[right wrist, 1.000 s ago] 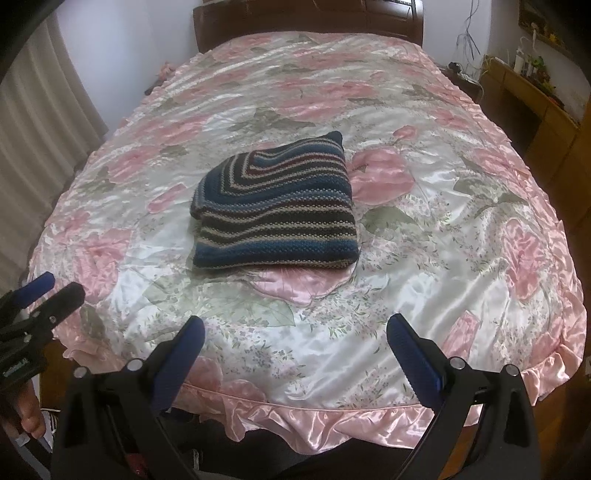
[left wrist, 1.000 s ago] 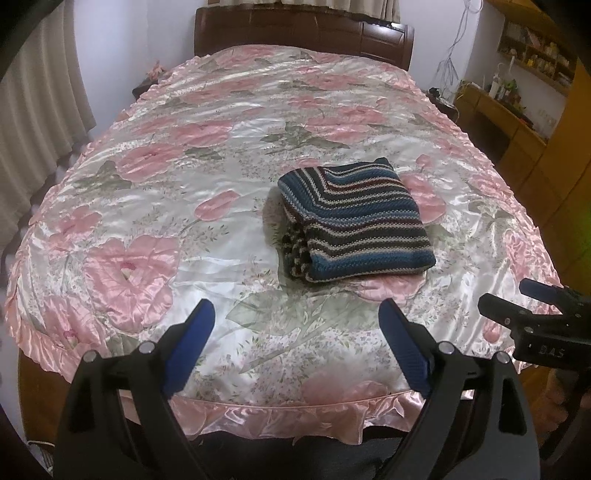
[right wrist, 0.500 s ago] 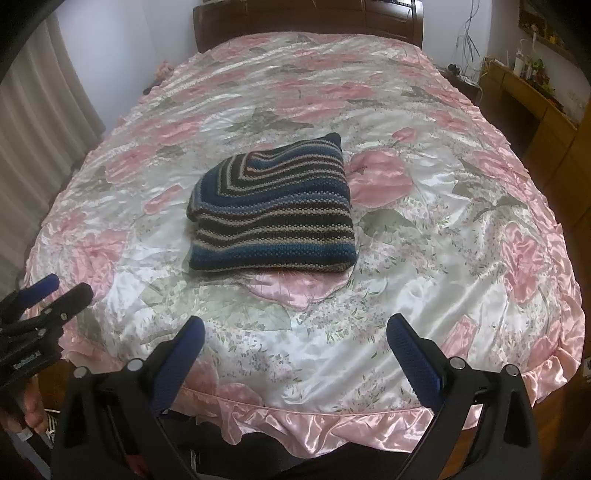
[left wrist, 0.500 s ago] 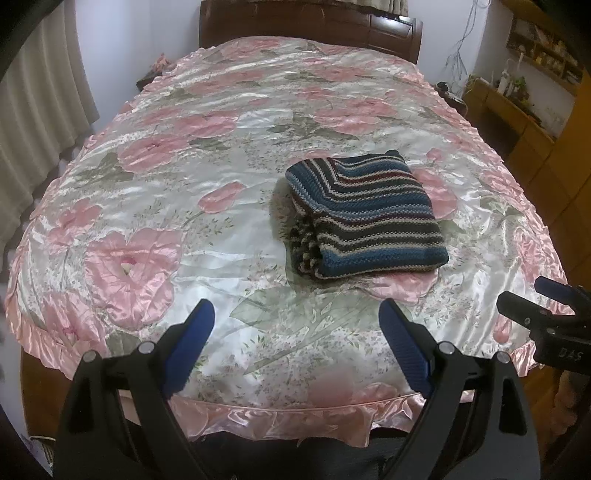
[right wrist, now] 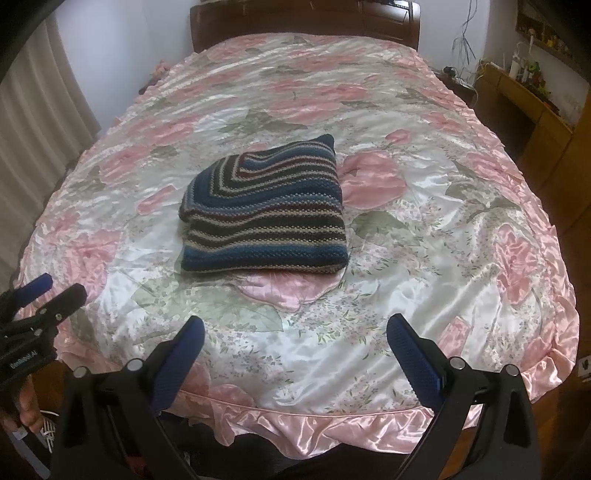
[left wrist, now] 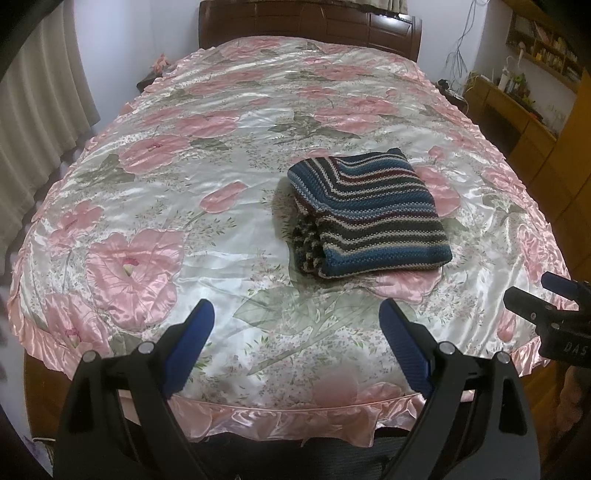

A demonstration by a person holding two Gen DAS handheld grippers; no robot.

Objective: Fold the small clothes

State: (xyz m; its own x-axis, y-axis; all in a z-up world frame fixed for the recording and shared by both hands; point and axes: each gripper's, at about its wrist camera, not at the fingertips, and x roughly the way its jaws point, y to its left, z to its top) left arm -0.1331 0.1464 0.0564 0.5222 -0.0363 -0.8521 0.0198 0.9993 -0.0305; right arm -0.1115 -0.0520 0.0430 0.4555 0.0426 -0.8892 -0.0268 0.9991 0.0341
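Both grippers have drawn back toward the near bed (left wrist: 258, 402) edge, left gripper (left wrist: 295, 347) and right gripper (right wrist: 295, 354) spread wide and empty, leaving the folded striped sweater (left wrist: 365, 214) finished mid-bed.

Ahead of the hand-held gripper stretches a bed (left wrist: 258, 110) under pink floral satin, dark wooden headboard (left wrist: 310, 22) against a pale wall. Beige curtains (left wrist: 33, 122) hang left; wooden cabinets (left wrist: 517, 122) stand right.

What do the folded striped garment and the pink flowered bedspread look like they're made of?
The folded striped garment looks like chunky knit yarn, matte: visible stitch rows. The pink flowered bedspread looks like satin, probably synthetic: glossy highlights, fine wrinkles, shiny ruffled hem.
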